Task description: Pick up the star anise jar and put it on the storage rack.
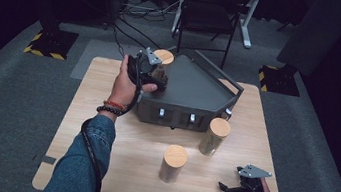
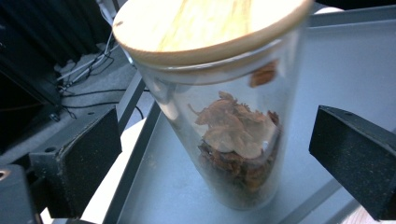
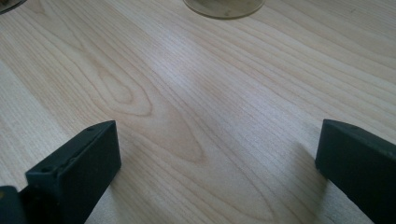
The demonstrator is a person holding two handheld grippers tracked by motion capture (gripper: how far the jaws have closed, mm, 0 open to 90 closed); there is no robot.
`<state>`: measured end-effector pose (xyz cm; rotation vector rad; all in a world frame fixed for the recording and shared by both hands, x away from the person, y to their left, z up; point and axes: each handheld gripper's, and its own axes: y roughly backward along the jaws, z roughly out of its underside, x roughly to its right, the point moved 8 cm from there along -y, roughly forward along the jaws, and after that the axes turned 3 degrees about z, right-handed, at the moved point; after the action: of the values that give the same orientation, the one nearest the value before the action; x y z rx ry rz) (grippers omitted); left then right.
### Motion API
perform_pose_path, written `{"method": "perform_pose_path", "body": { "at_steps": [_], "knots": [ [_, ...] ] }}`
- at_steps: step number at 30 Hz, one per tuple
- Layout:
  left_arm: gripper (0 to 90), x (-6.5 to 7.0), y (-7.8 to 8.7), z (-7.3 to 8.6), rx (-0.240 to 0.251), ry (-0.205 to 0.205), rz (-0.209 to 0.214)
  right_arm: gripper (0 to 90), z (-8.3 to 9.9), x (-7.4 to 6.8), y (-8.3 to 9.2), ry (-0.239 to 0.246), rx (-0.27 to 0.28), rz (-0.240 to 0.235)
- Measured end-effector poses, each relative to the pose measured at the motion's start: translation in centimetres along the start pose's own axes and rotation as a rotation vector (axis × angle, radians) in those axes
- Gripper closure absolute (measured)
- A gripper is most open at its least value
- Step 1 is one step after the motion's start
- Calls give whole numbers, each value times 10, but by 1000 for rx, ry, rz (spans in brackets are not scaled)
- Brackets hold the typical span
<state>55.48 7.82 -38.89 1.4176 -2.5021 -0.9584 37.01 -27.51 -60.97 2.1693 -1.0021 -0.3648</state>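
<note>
While the left gripper hangs over the near-left corner of the grey metal tray, its jaws stand released on either side of a glass jar, neither pad touching the glass. That jar stands upright on the tray floor, close to the tray's left rim, with open grey floor spreading to its right and behind it. It is a clear, straight-walled cylinder, capped by a round pale wooden lid, and partly filled with crumpled brown dried pieces. The tray is smooth and matte, angular in outline, with raised edges and cut-off corners; it sits on the far half of the table.

Two more jars with wooden lids stand on the light, grained wood of the table: one just beside the tray's front right corner, another nearer the person, the two apart from each other. The right gripper rests low near the table's near-right corner, jaws spread wide with bare wood between them, the round base of a jar farther ahead. Bare table lies along the left side.
</note>
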Motion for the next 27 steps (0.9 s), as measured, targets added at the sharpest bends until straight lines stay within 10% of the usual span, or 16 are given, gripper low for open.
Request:
{"method": "perform_pose_path", "body": {
  "at_steps": [27],
  "knots": [
    [20, 34, 39, 18, 13, -163, 17, 0, 0, 0, 0, 1, 0, 0]
  ]
}}
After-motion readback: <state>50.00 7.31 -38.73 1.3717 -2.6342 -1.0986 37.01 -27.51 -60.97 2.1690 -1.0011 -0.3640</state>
